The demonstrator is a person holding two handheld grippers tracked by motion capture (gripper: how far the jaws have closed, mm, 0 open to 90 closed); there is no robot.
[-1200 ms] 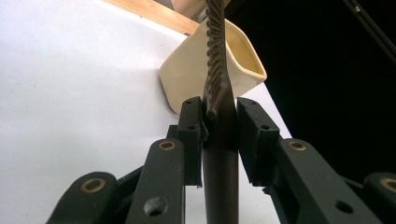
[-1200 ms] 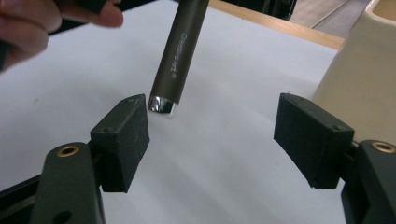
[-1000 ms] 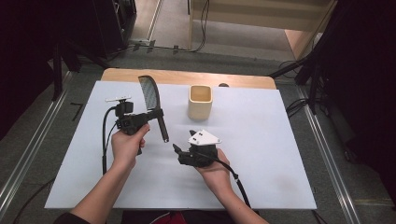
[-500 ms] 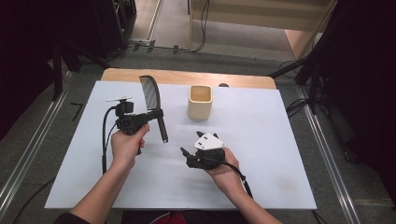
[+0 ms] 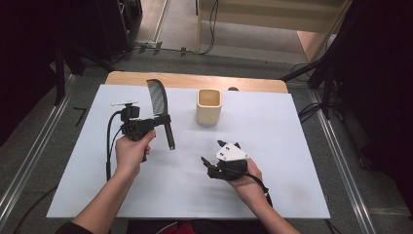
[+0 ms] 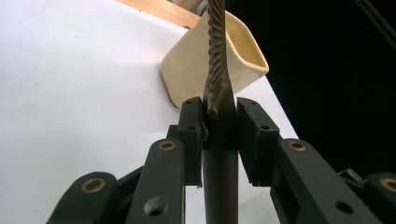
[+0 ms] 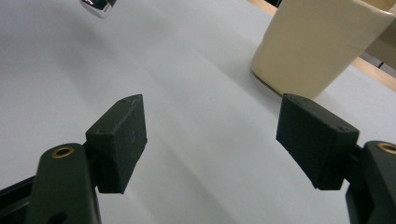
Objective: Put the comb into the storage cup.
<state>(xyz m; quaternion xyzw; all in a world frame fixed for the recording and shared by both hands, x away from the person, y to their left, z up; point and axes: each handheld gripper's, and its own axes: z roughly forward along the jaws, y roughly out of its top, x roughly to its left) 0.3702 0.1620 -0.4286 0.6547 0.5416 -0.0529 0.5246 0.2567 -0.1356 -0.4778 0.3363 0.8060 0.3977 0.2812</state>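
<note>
A black comb (image 5: 158, 99) with a long dark handle is clamped in my left gripper (image 5: 163, 120), left of centre above the white sheet. Its toothed end points away from me. In the left gripper view the pads (image 6: 191, 133) press on the comb (image 6: 216, 56) where teeth meet handle. A cream cup (image 5: 209, 106) stands upright at the back middle; behind the comb in the left gripper view the cup (image 6: 187, 70) appears again. My right gripper (image 5: 210, 153) hovers low, right of centre, open, nothing between its jaws. The right gripper (image 7: 210, 126) faces the cup (image 7: 313, 46).
A white sheet (image 5: 272, 146) covers the table, with a strip of bare wood (image 5: 195, 80) along the far edge. Cables trail from both grippers toward me. Dark stands and floor cables ring the table. The comb handle's tip (image 7: 99, 7) shows in the right gripper view.
My right hand has slid to the right and a little toward me, away from the comb handle. The left hand and the comb have kept still.
</note>
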